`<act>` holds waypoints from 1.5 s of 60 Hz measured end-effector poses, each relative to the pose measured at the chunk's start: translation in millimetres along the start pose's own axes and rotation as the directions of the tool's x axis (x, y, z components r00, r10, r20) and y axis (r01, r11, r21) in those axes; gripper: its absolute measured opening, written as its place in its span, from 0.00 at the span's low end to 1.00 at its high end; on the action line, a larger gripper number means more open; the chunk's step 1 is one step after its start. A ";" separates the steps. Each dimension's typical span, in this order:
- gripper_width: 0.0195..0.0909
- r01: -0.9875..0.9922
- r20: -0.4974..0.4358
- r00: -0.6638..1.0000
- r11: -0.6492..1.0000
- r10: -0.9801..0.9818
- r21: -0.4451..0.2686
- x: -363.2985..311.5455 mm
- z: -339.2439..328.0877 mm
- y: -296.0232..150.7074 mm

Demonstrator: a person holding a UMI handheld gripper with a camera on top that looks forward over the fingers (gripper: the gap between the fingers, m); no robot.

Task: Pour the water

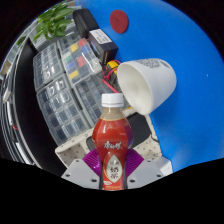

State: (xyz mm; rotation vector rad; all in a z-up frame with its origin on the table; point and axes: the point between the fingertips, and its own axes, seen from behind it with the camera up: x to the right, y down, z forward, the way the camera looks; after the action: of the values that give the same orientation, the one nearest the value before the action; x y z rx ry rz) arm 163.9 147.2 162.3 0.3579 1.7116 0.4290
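The gripper is clamping the bottle; tipping slowly toward the white cup is looking wisest

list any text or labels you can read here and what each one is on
Red label on the white-capped plastic bottle of reddish drink, held between the gripper fingers: white characters show, too small and blurred to read.
White paper cup, tilted beyond the bottle: no print visible.
Clear plastic compartment box: coloured bits inside, nothing legible.
Red round spot on the blue surface: no lettering can be made out.
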 end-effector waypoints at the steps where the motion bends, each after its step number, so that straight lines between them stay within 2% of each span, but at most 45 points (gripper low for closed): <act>1: 0.11 -0.004 -0.004 1.000 1.000 0.004 0.000 0.8 0.1 -1.3; 14: 0.11 0.051 -0.067 0.996 0.999 -0.052 -0.019 16.1 -3.9 -4.2; 19: 0.11 0.171 -0.090 0.981 0.985 -0.173 -0.035 15.3 -9.0 -2.0; 23: 0.11 0.346 -0.110 0.930 0.936 -0.351 -0.065 5.2 -11.9 -2.1; 26: 0.11 0.498 -0.118 0.854 0.861 -0.507 -0.098 -5.1 -14.6 -3.2; 30: 0.11 0.672 -0.098 0.726 0.733 -0.680 -0.107 -36.0 -16.5 -6.0; 35: 0.11 0.845 -0.076 0.522 0.528 -0.849 -0.090 -77.5 -21.9 -20.9; 37: 0.11 0.901 -0.073 0.426 0.430 -0.902 -0.059 -91.1 -23.9 -36.1; 41: 0.11 0.976 -0.137 0.209 0.215 -0.968 -0.029 -123.8 -31.7 -56.3; 46: 0.11 1.000 -0.202 -0.020 -0.020 -0.979 -0.003 -148.1 -39.2 -98.1; 50: 0.11 0.988 -0.270 -0.149 -0.151 -0.951 -0.011 -167.9 -43.8 -127.4; 55: 0.12 0.960 -0.334 -0.277 -0.277 -0.901 -0.051 -170.7 -47.4 -172.3; 60: 0.12 0.925 -0.356 -0.377 -0.367 -0.855 -0.100 -165.4 -47.0 -208.7; 70: 0.12 0.906 -0.366 -0.424 -0.397 -0.828 -0.151 -127.0 -35.1 -268.8; 81: 0.13 0.902 -0.343 -0.431 -0.382 -0.835 -0.202 -73.4 -18.6 -305.2; 82: 0.13 0.904 -0.345 -0.427 -0.396 -0.836 -0.160 -80.2 -17.4 -302.7; 83: 0.13 0.907 -0.348 -0.420 -0.394 -0.838 -0.147 -80.8 -18.4 -302.7; 90: 0.13 0.929 -0.351 -0.369 -0.357 -0.861 -0.101 -79.1 -22.9 -306.8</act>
State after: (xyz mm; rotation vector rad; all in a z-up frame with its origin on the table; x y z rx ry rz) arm 155.6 -161.9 89.9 -1.2164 1.6596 -1.2082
